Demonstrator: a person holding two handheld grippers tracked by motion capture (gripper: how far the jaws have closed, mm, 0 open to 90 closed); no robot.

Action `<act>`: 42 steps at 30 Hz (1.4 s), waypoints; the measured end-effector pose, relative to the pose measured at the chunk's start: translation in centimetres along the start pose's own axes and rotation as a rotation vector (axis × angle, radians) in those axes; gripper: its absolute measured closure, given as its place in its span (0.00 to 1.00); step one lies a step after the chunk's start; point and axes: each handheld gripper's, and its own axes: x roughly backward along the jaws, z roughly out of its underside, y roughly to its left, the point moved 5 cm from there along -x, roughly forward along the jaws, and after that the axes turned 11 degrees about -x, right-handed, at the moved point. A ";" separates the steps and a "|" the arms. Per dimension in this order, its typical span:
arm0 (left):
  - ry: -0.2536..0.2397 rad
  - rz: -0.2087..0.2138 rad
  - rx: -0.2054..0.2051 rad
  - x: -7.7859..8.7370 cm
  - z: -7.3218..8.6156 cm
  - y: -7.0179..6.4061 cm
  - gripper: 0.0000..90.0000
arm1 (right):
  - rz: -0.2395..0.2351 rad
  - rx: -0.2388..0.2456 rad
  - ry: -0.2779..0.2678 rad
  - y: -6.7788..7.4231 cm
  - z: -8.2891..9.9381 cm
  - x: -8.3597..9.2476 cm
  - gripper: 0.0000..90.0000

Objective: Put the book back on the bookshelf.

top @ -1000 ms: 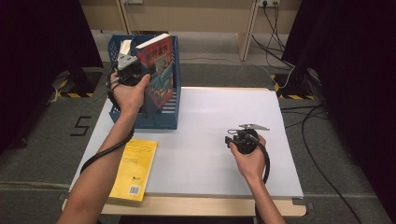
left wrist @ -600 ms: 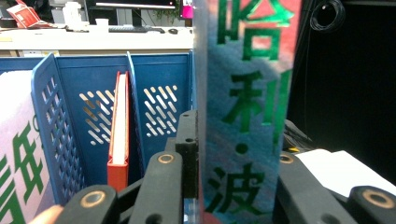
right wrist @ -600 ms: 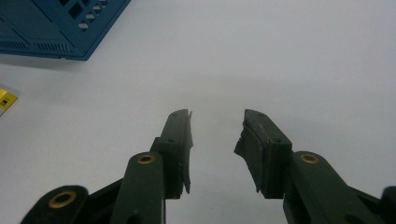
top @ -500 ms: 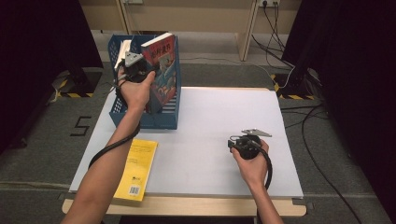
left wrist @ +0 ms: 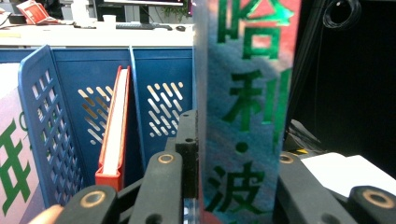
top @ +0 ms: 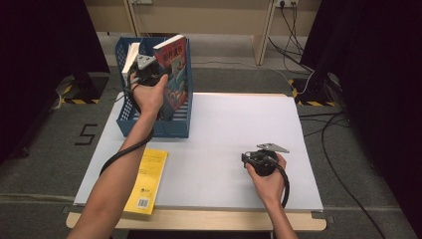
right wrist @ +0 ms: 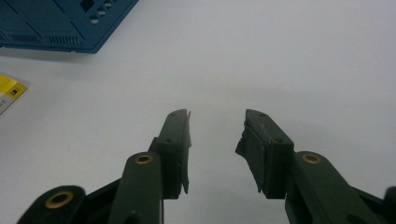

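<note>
A thick book point(top: 174, 74) with a red cover and a shiny spine bearing green characters point(left wrist: 243, 116) stands upright above the blue file rack point(top: 130, 119). My left gripper point(top: 149, 69) is shut on it, one jaw on each side of the spine point(left wrist: 238, 154). My right gripper point(top: 247, 158) hovers low over the white table top point(top: 219, 129) near its front right. Its jaws stand apart with nothing between them point(right wrist: 217, 126).
Inside the rack point(left wrist: 46, 140) lean a thin orange-red book point(left wrist: 114, 130) and a pale one with green print point(left wrist: 9, 163). A yellow book point(top: 149, 179) lies flat at the table's front left point(right wrist: 9, 93). Cables run over the floor at the right.
My left hand has carried the red book a little farther over the rack, and it now stands more upright. The right gripper has barely shifted.
</note>
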 end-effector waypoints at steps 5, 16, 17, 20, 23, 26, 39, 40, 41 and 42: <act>0.001 -0.009 -0.004 -0.5 0.1 -0.1 0.83 | -0.002 0.003 -0.008 0.0 -0.2 0.1 0.68; -0.011 -0.010 -0.017 -1.3 0.6 -0.1 0.82 | -0.005 0.003 -0.004 -0.1 0.1 -0.1 0.67; -0.013 -0.010 -0.015 -1.4 0.6 -0.1 0.82 | -0.006 0.004 -0.006 -0.1 0.1 -0.1 0.67; -0.011 -0.007 -0.010 -1.6 0.8 0.0 0.82 | -0.006 -0.008 0.001 0.0 0.2 -0.1 0.67; -0.010 -0.007 -0.009 -1.8 0.9 -0.1 0.82 | -0.007 -0.006 0.001 0.1 0.3 -0.2 0.67; -0.002 -0.012 0.002 -2.1 1.2 -0.3 0.82 | -0.009 -0.006 -0.004 0.1 0.3 -0.2 0.67; -0.006 -0.008 0.000 -3.6 2.2 -0.8 0.82 | -0.021 0.007 -0.032 0.1 0.0 0.0 0.68; -0.005 -0.010 0.001 -3.6 2.3 -0.8 0.82 | -0.020 0.008 -0.031 0.1 0.0 0.0 0.68; -0.003 -0.011 0.002 -3.7 2.4 -0.8 0.82 | -0.022 0.010 -0.031 0.0 0.0 0.0 0.68; -0.002 -0.011 0.002 -3.8 2.5 -0.8 0.82 | -0.022 0.014 -0.034 0.0 0.0 0.0 0.68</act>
